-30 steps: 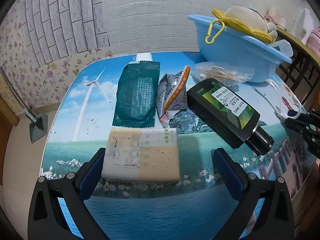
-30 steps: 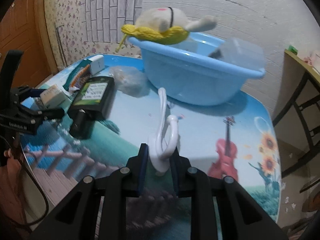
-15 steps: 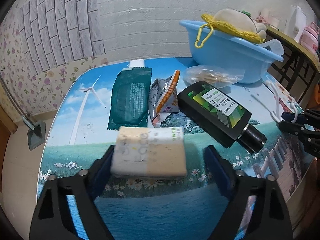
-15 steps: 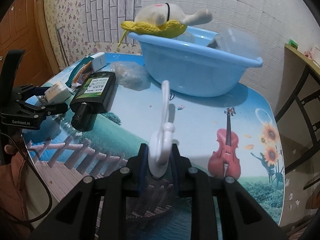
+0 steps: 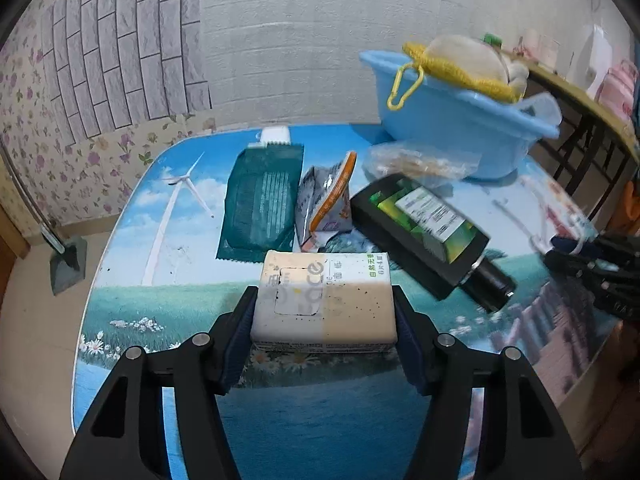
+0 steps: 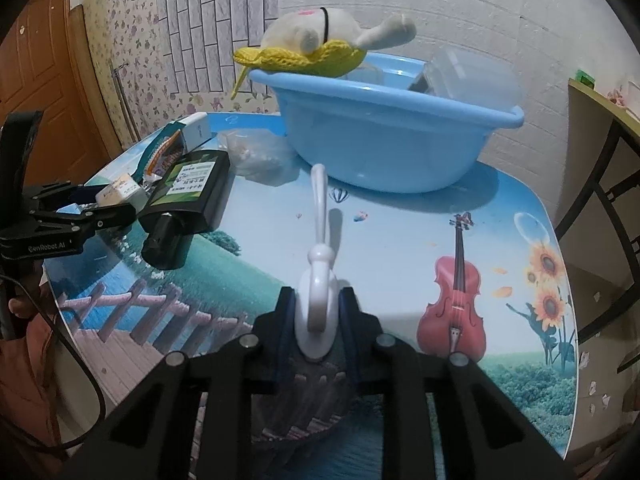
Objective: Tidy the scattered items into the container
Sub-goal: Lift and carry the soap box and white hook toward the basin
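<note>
Left wrist view shows the left gripper (image 5: 324, 312), its jaws just having closed onto the beige tissue pack (image 5: 324, 296) on the table (image 5: 120, 240), while the right gripper (image 6: 318, 312) clamps a white hook (image 6: 318, 280) short of the blue basin (image 6: 384, 140).

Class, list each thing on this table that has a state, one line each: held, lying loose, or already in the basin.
Left gripper: jaws just closing, pads on tissue pack.
Tissue pack: gripped at both sides.
Right gripper: shut on white hook.
White hook: held upright.
Black bottle: lying loose.
Green packet: lying flat.
Blue basin: upright.
Plush toy: on basin rim.
</note>
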The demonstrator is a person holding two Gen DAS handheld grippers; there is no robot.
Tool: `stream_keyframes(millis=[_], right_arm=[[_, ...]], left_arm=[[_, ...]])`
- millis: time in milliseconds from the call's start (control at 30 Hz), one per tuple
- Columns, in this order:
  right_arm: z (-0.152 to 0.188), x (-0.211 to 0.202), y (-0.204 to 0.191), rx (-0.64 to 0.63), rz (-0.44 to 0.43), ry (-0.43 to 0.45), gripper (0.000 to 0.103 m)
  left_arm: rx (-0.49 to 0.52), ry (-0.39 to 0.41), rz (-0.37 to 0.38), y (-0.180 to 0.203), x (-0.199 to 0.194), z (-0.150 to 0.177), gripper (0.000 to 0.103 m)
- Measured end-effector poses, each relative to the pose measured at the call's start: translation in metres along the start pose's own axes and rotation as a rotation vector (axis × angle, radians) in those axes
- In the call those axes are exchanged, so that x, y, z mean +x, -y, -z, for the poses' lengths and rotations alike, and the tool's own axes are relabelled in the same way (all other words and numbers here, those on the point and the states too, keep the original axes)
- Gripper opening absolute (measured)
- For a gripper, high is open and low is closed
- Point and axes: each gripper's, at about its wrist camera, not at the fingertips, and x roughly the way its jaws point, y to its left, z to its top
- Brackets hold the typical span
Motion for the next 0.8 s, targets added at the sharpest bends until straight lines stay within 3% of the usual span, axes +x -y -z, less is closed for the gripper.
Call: stream_keyframes(millis=[433,633,800], right_arm=[[-0.031,-0.061,-0.007,-0.013,-0.076,0.188,0.022],[-0.052,-0.078,0.005,0.026,-0.073,0.26,0.022],[-0.068,-0.074,0.017,0.067,-0.07,0.253,0.022]], left_arm=[[0.068,0.166,0.047,0.029,-0.052,-0.043,0.062],[0.112,0.195,0.066,0.051,-0.045,-0.072,0.062],[0.147,0.207,0.082,0.068,-0.035,-0.094,0.062]])
